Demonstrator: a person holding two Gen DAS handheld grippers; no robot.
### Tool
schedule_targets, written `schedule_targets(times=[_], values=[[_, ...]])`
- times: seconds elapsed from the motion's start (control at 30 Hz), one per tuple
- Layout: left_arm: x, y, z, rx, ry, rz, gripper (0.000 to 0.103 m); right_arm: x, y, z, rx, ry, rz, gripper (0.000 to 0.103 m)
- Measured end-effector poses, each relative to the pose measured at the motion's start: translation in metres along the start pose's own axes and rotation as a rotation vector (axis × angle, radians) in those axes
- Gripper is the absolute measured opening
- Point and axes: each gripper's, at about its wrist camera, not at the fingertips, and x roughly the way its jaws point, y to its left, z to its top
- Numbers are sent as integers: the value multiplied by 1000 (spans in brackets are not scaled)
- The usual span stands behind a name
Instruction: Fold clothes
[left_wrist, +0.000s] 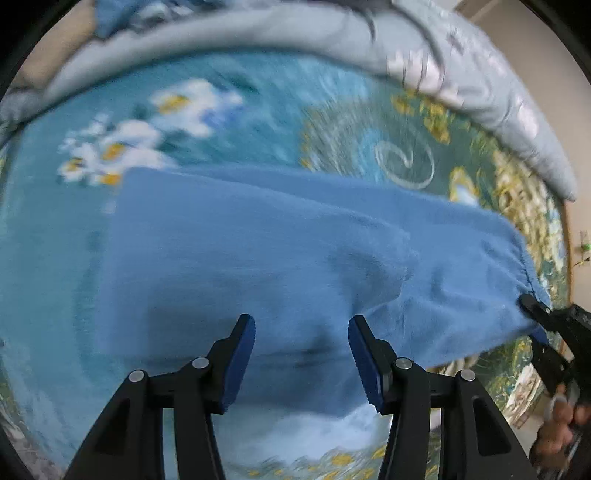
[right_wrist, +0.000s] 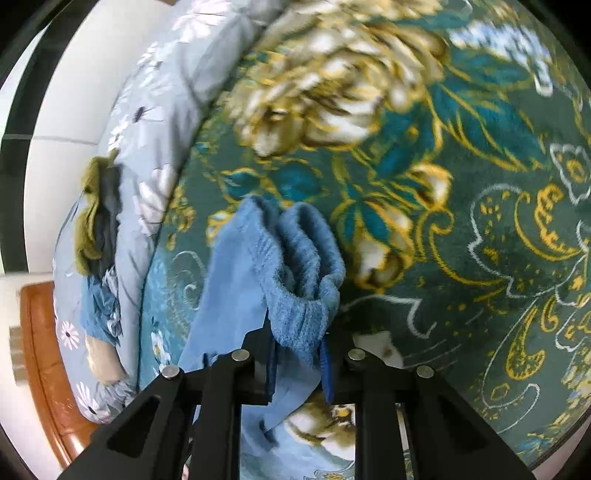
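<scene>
A light blue fleece garment (left_wrist: 258, 251) lies partly folded on a floral blanket (left_wrist: 229, 92). My left gripper (left_wrist: 301, 332) hangs open above its near part, nothing between the blue pads. In the right wrist view my right gripper (right_wrist: 297, 354) is shut on the garment's gathered elastic end (right_wrist: 299, 295), which bunches up between the fingers and lifts off the blanket. From the left wrist view the right gripper (left_wrist: 532, 306) shows at the far right, pinching that same end, with a hand (left_wrist: 557, 435) behind it.
A grey flowered quilt (left_wrist: 480, 85) is rolled along the far side of the bed. An olive and dark cloth pile (right_wrist: 96, 221) sits on the quilt (right_wrist: 155, 110). A brown wooden bed frame (right_wrist: 40, 332) and white floor lie beyond. The green and gold blanket (right_wrist: 480, 221) spreads to the right.
</scene>
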Motion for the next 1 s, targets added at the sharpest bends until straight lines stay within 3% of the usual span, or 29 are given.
schedule_targets(times=[0.13, 0.3, 0.53, 0.73, 0.9, 1.0], values=[[-36, 61, -21, -104, -46, -20, 57, -14, 44, -14, -100, -49, 0, 17], [-61, 153, -41, -318, -69, -27, 58, -20, 117, -44, -256, -72, 34, 16], [-77, 231, -50, -494, -77, -43, 59, 2, 214, -110, -582, -55, 7, 16], [-78, 258, -55, -511, -65, -64, 61, 72, 254, -181, -823, 44, -121, 16], [-68, 264, -56, -500, -29, -90, 61, 124, 249, -221, -943, 128, -250, 16], [-63, 261, -53, -474, -13, -105, 62, 132, 244, -232, -979, 132, -291, 21]])
